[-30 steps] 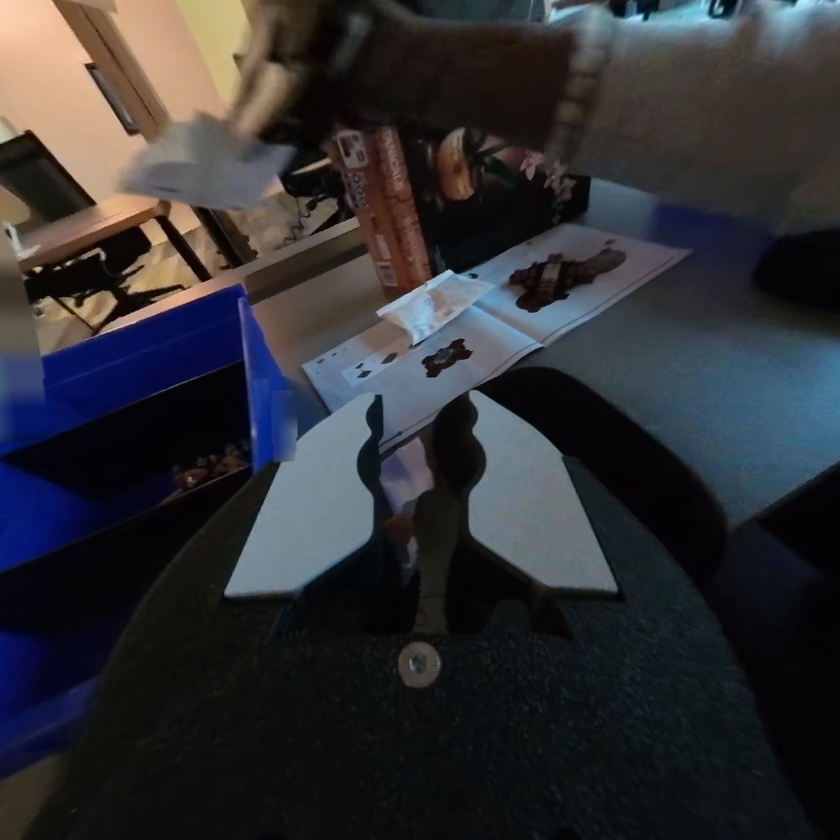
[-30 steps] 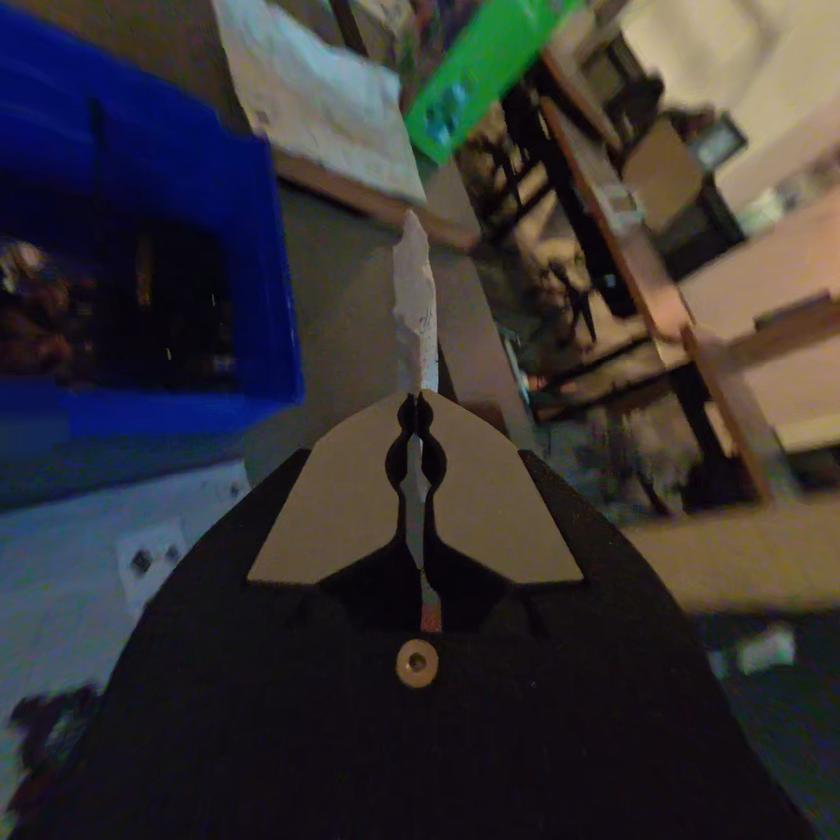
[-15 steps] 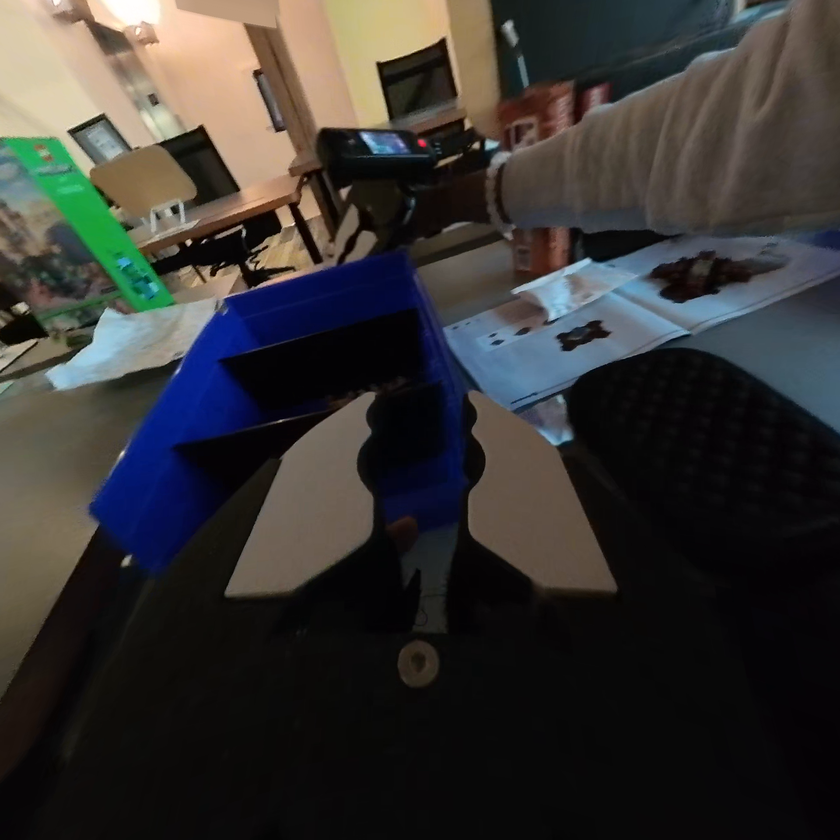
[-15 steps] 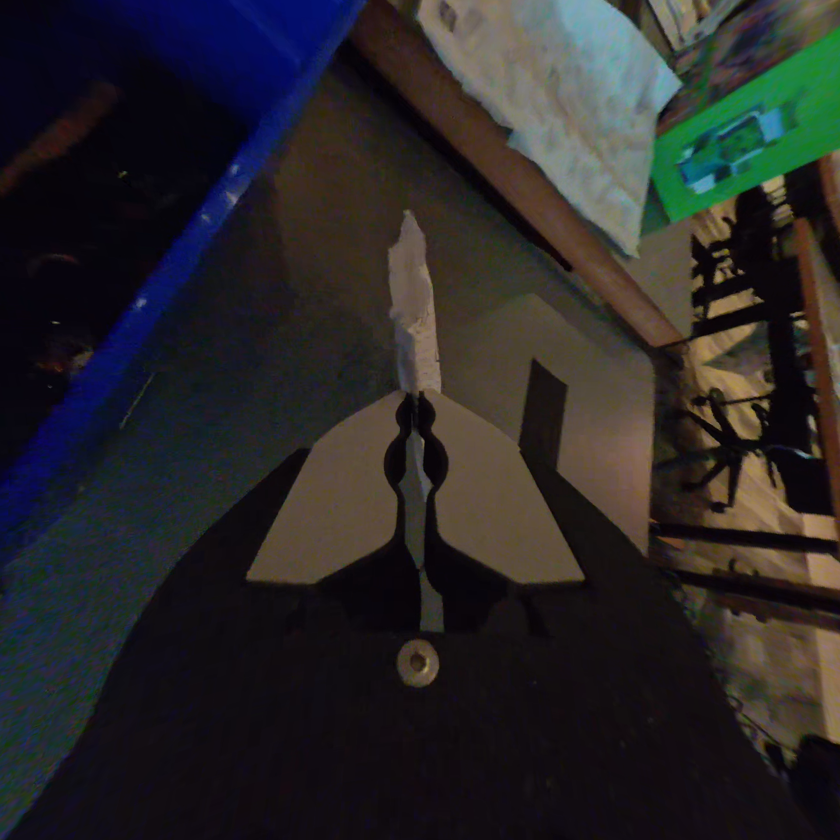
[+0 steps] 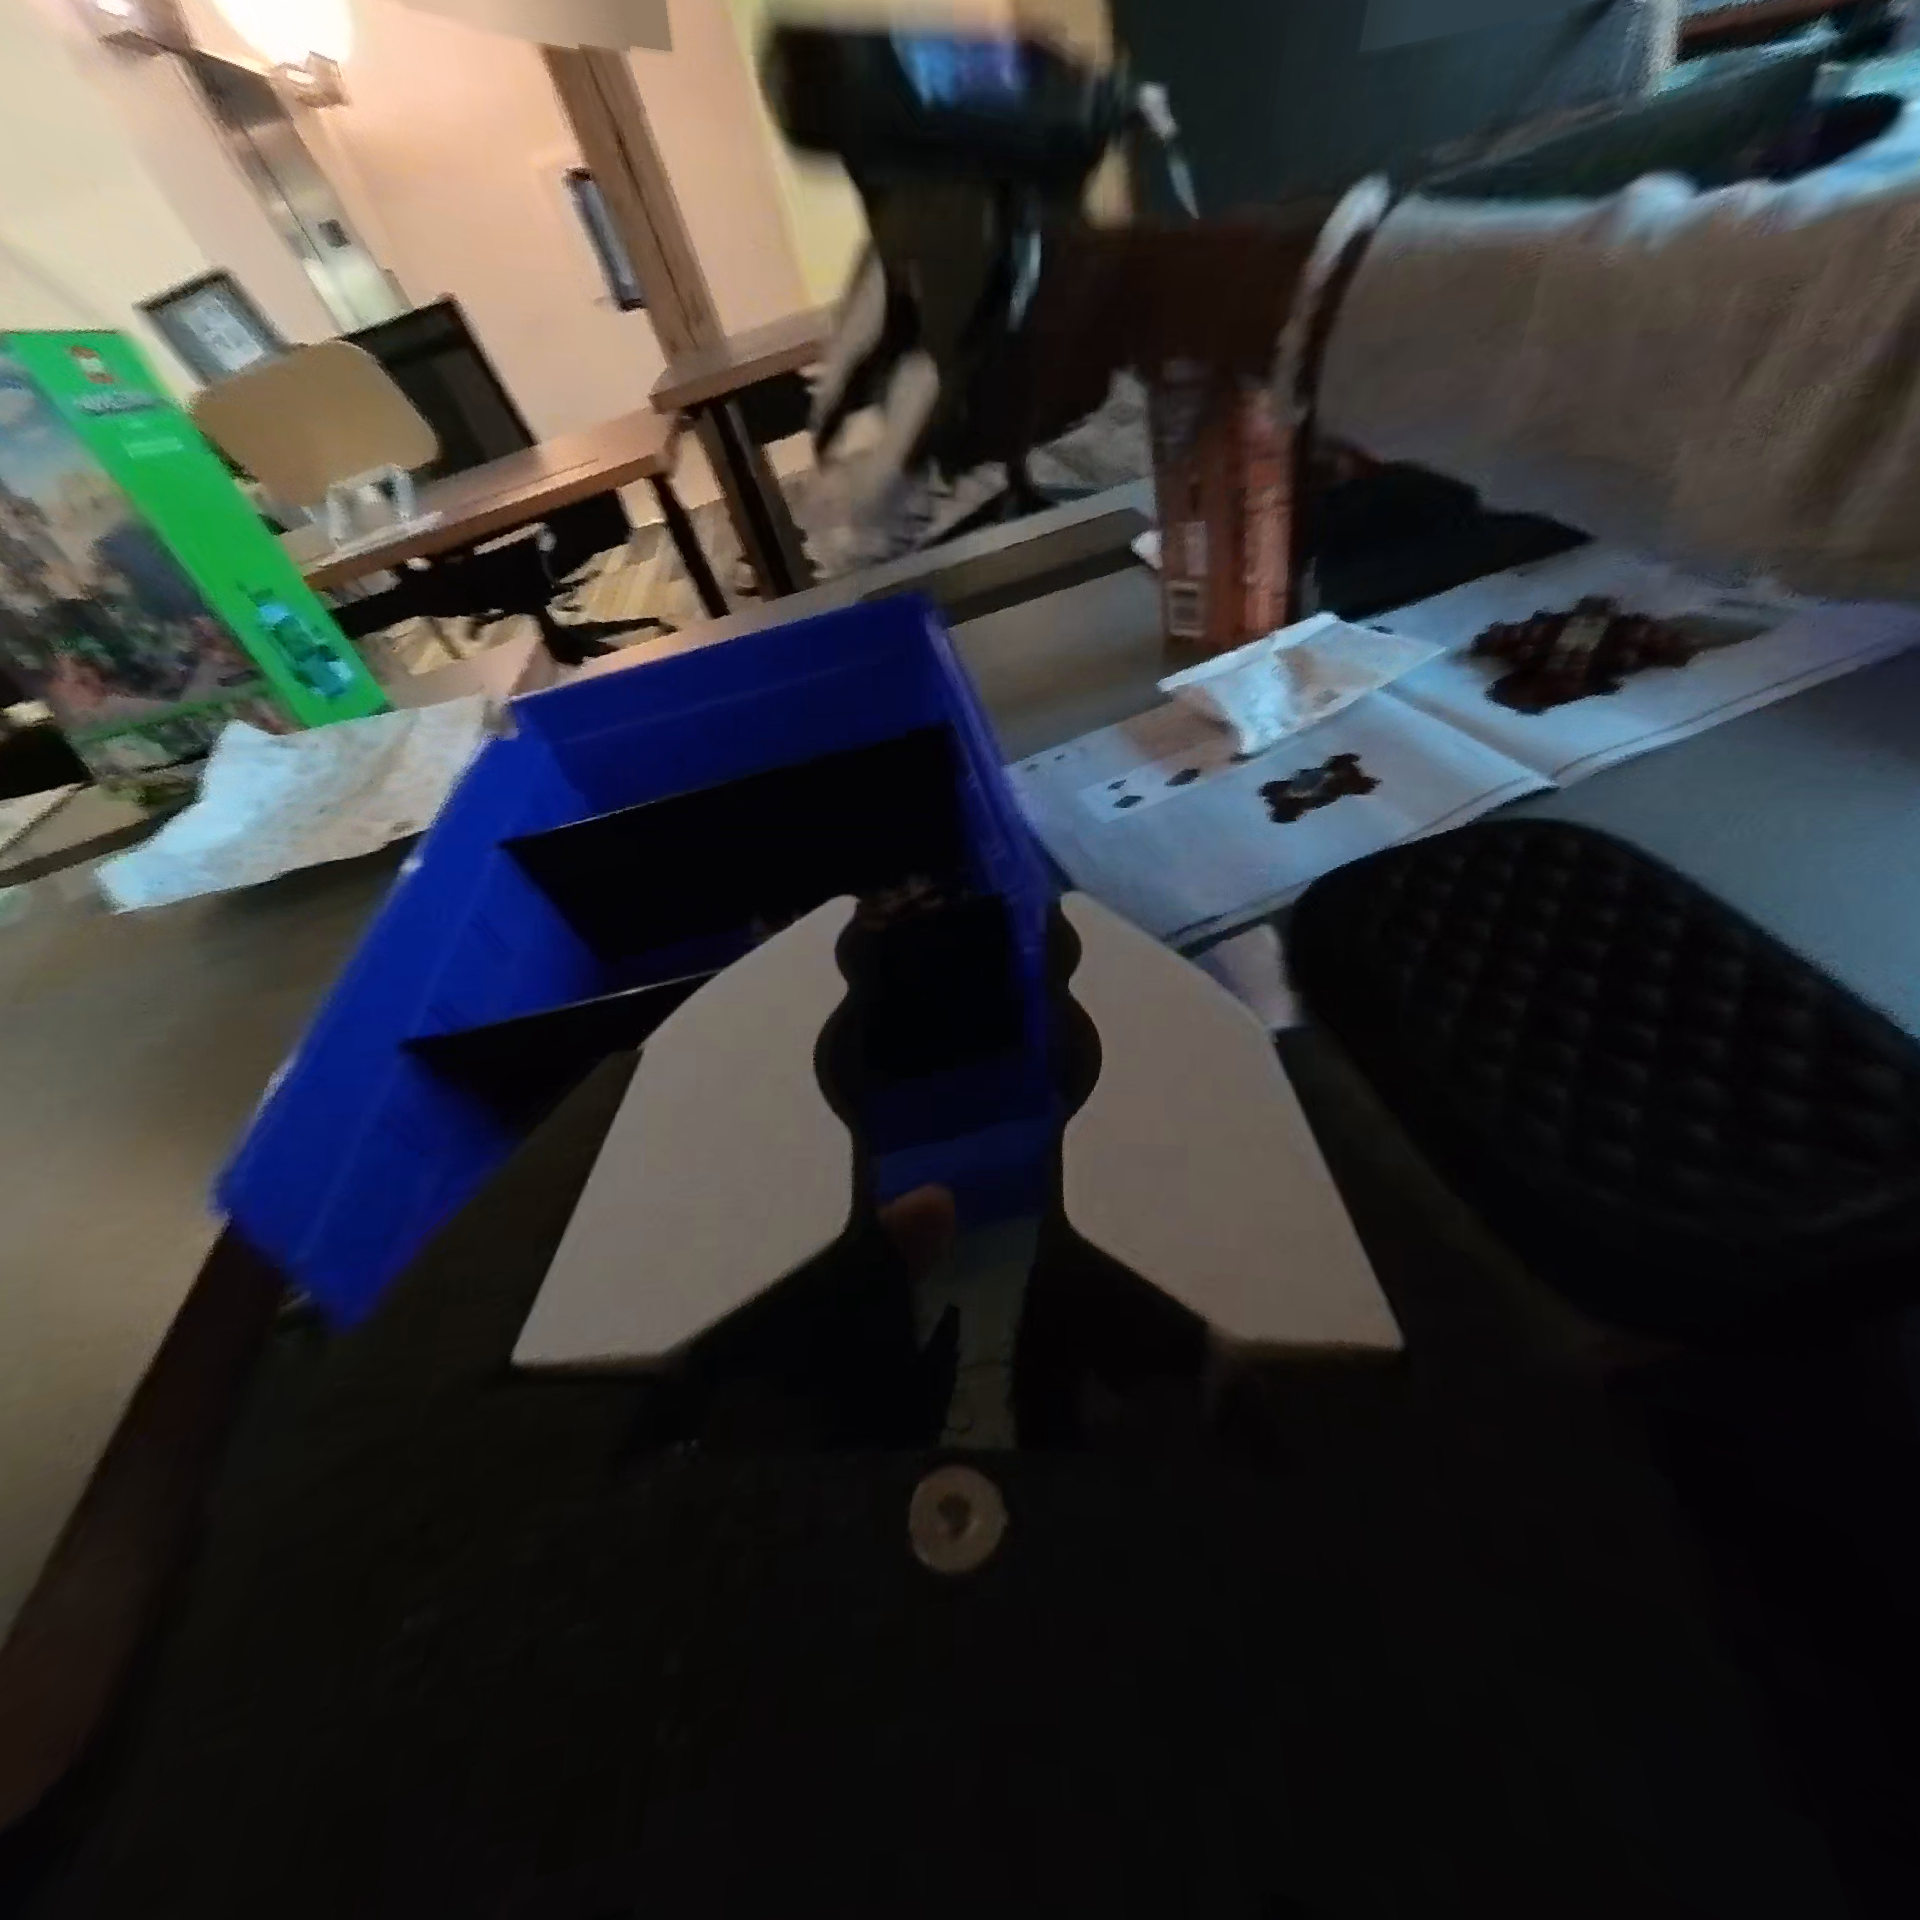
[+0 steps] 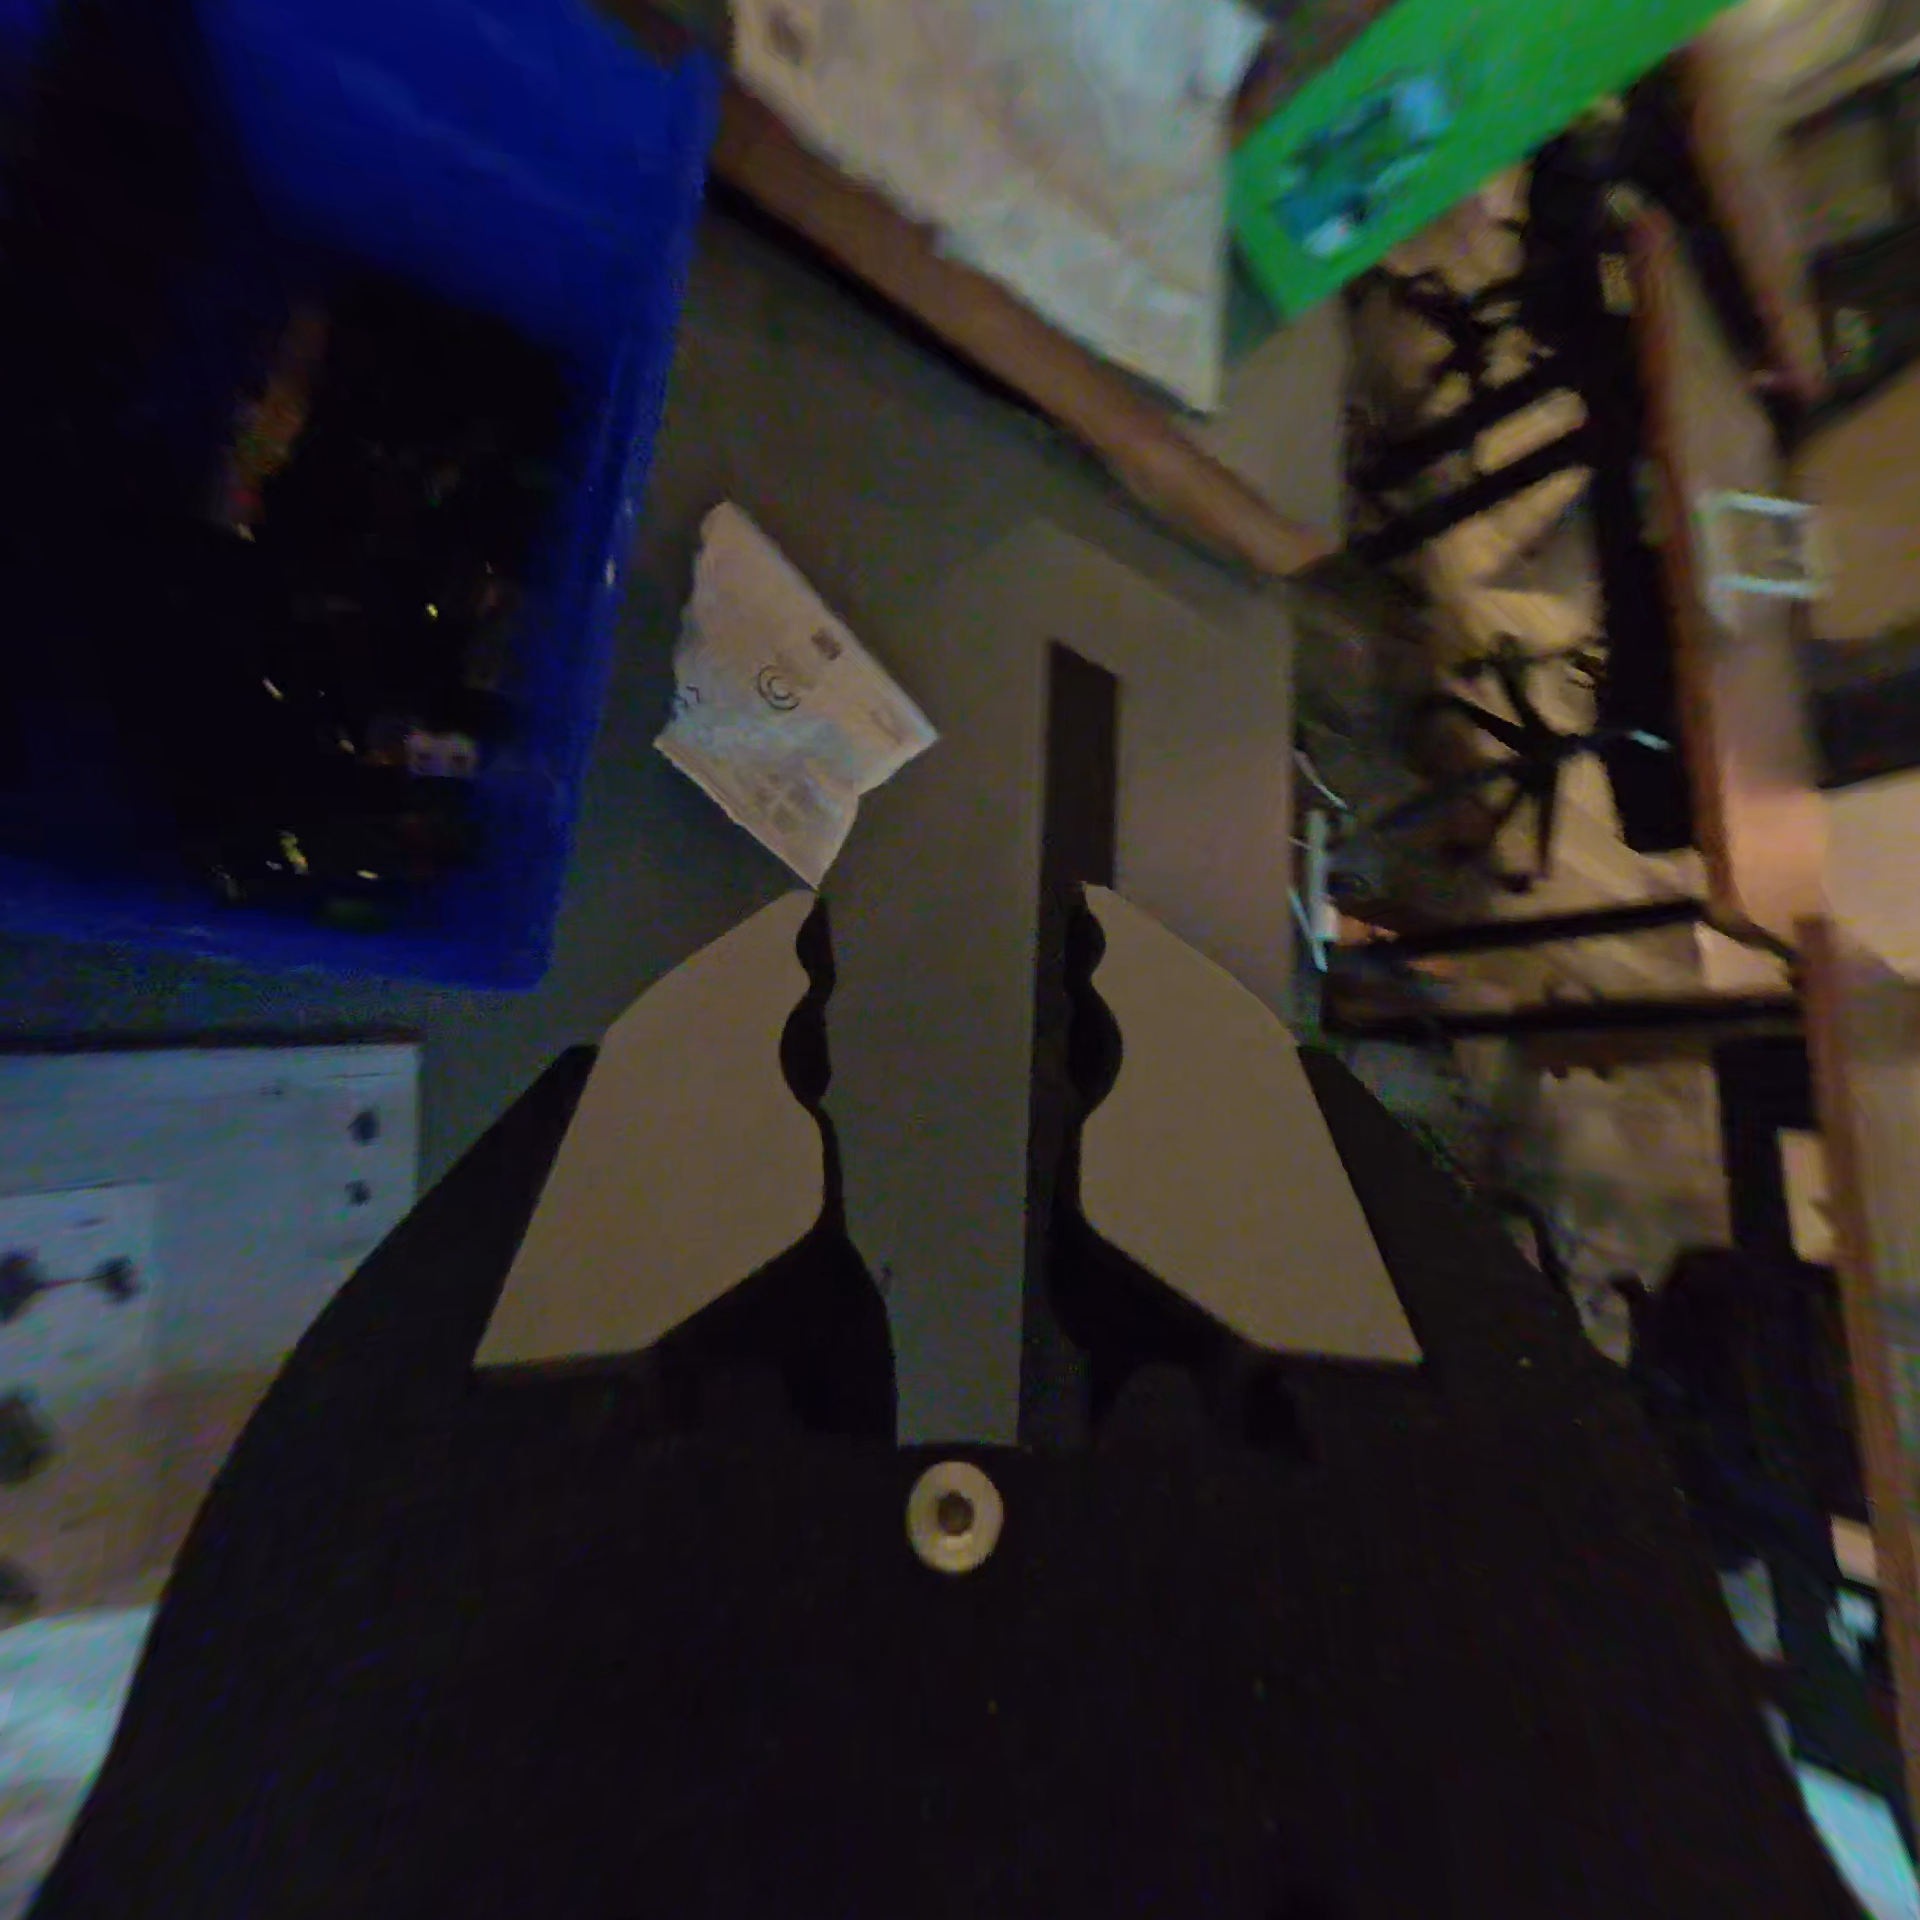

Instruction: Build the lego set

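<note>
My left gripper [image 5: 956, 914] hangs over the near end of a blue divided bin [image 5: 727, 665]. Its fingers stand apart at the tips. Deep between them sits a small pale plastic bag [image 5: 982, 1288] with an orange-brown piece in it, and it stays fixed in the gripper. My right gripper [image 6: 945, 899] is open and bare over the grey table [image 6: 935, 1195]. A torn white bag scrap [image 6: 790, 696] lies just beyond its left fingertip, next to the bin [image 6: 468, 156]. The bin holds dark small pieces [image 6: 416, 748].
An open instruction booklet [image 5: 1351, 769] with a small white bag [image 5: 1288, 686] on it lies right of the bin. A black mesh chair back [image 5: 1610, 1039] is near right. Crumpled white paper [image 5: 301, 790], a green box [image 5: 208, 540] and an orange-brown box [image 5: 1216, 499] stand behind. A sleeved arm [image 5: 1610, 343] crosses above.
My right gripper, shut on the white scrap in both earlier frames, has opened, and the scrap has left the grasp. My left gripper swung from the booklet to over the bin, still holding its bag.
</note>
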`<state>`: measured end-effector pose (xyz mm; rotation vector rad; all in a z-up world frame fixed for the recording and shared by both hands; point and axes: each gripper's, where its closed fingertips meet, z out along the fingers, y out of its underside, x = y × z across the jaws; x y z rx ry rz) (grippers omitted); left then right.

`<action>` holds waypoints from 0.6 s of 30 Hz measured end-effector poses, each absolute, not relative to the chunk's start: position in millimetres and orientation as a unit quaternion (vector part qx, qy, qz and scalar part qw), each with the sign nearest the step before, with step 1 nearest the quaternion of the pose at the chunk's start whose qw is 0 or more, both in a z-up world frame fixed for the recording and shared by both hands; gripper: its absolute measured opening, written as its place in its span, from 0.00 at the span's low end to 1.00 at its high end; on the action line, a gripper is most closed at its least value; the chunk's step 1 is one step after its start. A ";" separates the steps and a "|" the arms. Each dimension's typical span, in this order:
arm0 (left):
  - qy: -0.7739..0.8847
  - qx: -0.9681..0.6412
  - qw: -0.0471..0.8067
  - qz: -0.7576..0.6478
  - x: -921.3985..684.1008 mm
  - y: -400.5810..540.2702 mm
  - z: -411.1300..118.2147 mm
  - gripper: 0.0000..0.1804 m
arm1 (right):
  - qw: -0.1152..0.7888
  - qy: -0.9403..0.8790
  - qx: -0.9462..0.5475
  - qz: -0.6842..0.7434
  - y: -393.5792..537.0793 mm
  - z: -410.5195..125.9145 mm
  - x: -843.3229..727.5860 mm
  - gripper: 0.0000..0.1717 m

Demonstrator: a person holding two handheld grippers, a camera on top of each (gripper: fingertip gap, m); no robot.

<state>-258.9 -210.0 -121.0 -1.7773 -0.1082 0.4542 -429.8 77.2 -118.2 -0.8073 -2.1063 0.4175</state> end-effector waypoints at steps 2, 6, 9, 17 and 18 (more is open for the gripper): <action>-0.032 -0.782 0.594 0.185 -249.1 -203.4 -123.6 0.18 | 0.430 -0.815 -0.344 0.180 64.2 -91.7 -389.0 0.22; -0.002 -0.820 0.558 0.127 -220.7 -188.5 -145.4 0.19 | 0.293 -0.861 -0.259 0.325 -33.1 -117.8 -280.6 0.22; 0.015 -0.846 0.522 0.110 -205.5 -177.7 -170.1 0.19 | 0.179 -0.904 -0.233 0.311 -72.9 -188.5 -220.6 0.23; 0.024 -0.840 0.530 0.115 -184.8 -169.5 -165.4 0.19 | 0.012 -0.866 -0.359 0.349 -94.3 -244.4 -209.2 0.19; 0.021 -0.839 0.532 0.117 -185.2 -171.1 -164.4 0.18 | 0.004 -0.864 -0.374 0.337 -91.6 -249.5 -211.6 0.19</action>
